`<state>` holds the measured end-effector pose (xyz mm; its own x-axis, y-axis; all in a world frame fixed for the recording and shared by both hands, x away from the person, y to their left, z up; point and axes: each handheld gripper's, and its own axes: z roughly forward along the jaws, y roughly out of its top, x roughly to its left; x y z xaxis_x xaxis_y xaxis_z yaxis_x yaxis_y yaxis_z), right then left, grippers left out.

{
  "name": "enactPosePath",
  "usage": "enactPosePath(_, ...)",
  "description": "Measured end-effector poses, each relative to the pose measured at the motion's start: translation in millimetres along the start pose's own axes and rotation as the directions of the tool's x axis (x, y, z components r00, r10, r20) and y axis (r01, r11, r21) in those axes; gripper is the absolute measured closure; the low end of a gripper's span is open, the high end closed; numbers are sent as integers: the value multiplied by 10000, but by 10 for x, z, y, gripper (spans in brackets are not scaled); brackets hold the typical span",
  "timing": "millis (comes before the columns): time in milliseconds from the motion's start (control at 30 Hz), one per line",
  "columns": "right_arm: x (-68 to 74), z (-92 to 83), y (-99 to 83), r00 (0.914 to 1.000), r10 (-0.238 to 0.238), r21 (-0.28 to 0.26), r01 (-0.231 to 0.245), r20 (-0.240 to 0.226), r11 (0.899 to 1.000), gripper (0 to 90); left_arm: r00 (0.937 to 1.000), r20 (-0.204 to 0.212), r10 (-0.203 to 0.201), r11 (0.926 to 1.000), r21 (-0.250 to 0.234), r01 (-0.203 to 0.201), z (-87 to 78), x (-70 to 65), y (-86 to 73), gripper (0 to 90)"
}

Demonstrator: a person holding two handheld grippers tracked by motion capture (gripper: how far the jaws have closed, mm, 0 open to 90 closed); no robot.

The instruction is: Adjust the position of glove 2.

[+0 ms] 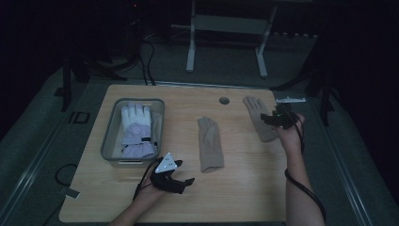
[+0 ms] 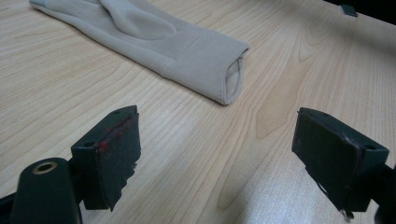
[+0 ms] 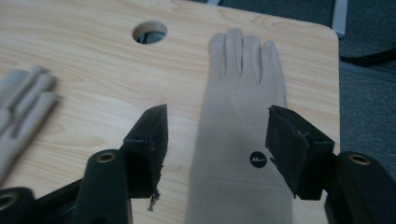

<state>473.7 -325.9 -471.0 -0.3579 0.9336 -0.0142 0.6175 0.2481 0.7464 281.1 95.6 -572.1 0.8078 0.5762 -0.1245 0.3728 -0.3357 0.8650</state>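
Gloves of white [image 1: 136, 123] are already laid in the bin [image 1: 111, 136], while two tan gloves [image 1: 210, 142] remain on the surface [image 1: 244, 183]; the right hand-held gripper [image 3: 217, 140] is held spread over one [image 3: 243, 140], and the left hand-held gripper [image 2: 217, 149] is held spread and empty.

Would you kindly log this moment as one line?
right gripper: open over right beige glove | left gripper: open, empty | middle beige glove: on table
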Motion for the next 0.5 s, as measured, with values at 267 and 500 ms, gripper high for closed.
enactPosePath(267, -97, 373, -29, 9990, -370, 582, 355, 245, 9977, 389, 10000, 15, -40, 10000, -41, 40, -5, 3, 3, 159)
enactPosePath(500, -168, 645, -87, 9980, -99, 1043, 33, 623, 9945, 409, 9999, 65, -149, 9998, -108, 150, -12, 24, -3, 159)
